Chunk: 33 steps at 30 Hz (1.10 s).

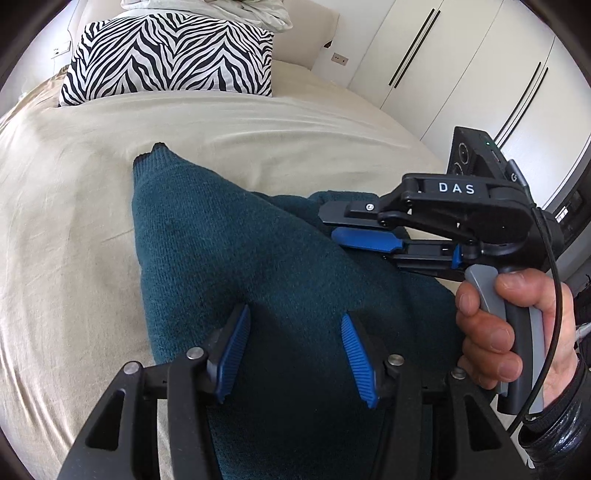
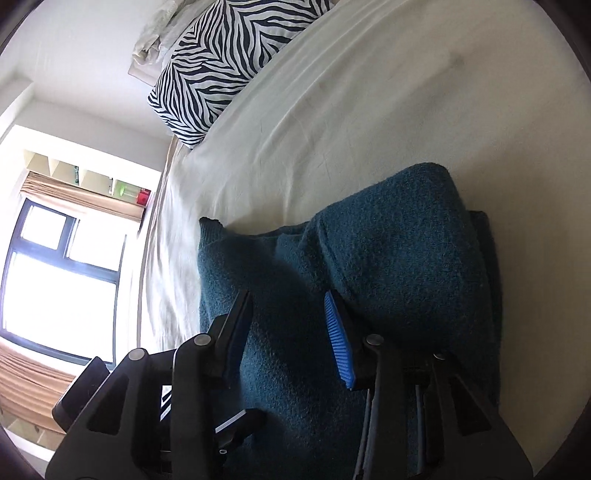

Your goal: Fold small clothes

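Two grippers are working over a wide bed [image 1: 92, 192], whose cream sheet [image 2: 369, 110] is lying slightly wrinkled across the whole mattress. Behind the bed, tall white wardrobe doors [image 1: 461, 74] with thin dark handles are filling the right side of the left wrist view, while a bright window [image 2: 55, 277] with a tan blind is showing at the left edge of the right wrist view. A zebra-striped pillow [image 1: 170, 59] is leaning at the head of the bed, with crumpled pale bedding [image 1: 207, 11] sitting just behind it.

On the sheet, a teal knitted sweater [image 1: 229, 258] is lying partly folded; one portion is doubled over the rest into a thick rounded fold [image 2: 399, 240], and a dark-edged cuff [image 1: 155, 151] is pointing toward the pillow.

The left gripper [image 1: 295, 350] is hovering low over the near part of the sweater, its blue ribbed pads [image 1: 234, 350] standing well apart with only knit visible between them. The right gripper [image 2: 291, 339] is reaching in sideways across the garment; in its own view the fingers are spread wide over the fabric, one blue pad [image 2: 338, 343] facing the camera, and nothing is being pinched. In the left view the person's right hand [image 1: 506, 332] is wrapping the grey handle [image 1: 491, 302] of that tool, marked DAS.
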Available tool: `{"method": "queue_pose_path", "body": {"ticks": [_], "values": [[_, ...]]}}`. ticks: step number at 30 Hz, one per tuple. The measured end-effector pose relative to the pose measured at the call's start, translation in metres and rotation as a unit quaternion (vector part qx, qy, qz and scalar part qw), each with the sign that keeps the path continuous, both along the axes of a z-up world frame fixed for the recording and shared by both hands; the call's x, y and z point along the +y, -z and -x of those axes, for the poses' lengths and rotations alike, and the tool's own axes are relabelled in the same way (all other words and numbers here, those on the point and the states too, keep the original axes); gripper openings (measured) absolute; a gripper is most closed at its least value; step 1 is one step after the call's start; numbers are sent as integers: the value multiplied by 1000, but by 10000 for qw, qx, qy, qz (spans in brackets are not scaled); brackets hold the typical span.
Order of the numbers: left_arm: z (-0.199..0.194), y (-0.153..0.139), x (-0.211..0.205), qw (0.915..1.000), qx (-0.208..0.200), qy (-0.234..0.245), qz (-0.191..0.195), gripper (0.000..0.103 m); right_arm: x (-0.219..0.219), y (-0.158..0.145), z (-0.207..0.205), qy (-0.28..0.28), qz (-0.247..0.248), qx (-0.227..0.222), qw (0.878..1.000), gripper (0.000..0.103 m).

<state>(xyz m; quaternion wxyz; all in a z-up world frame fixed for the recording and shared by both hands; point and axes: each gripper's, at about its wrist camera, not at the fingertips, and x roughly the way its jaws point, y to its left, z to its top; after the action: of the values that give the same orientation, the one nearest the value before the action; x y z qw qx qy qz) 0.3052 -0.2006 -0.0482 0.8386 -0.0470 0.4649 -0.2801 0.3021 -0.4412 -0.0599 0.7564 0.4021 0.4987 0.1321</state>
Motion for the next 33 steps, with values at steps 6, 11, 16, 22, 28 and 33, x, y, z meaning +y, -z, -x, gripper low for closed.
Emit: {"method": "queue_pose_path", "body": {"ticks": [6,11,16,22,28,33], "values": [[0,1,-5,9999,-4,47,-157,54,-35,2,11,594,168,-253,9978,7],[0,2,-3,9999,8,61,-124,54,-43,-31,47,556,467,-597,9956,18],[1,2,-4,9999,-34,45,-144,54,-33,-48,103,112,296,-894,9955,18],[4,2,-7,9996,-121,62,-254,54,-37,-14,147,50,350,-825,9960,23],[29,-23,7,9993,-272,-166,-197,54,-25,-49,179,-33,462,-1135,9925,32],[80,-37,17,9989,-400,-222,-128,54,-11,-32,209,-171,668,-999,9926,65]]}}
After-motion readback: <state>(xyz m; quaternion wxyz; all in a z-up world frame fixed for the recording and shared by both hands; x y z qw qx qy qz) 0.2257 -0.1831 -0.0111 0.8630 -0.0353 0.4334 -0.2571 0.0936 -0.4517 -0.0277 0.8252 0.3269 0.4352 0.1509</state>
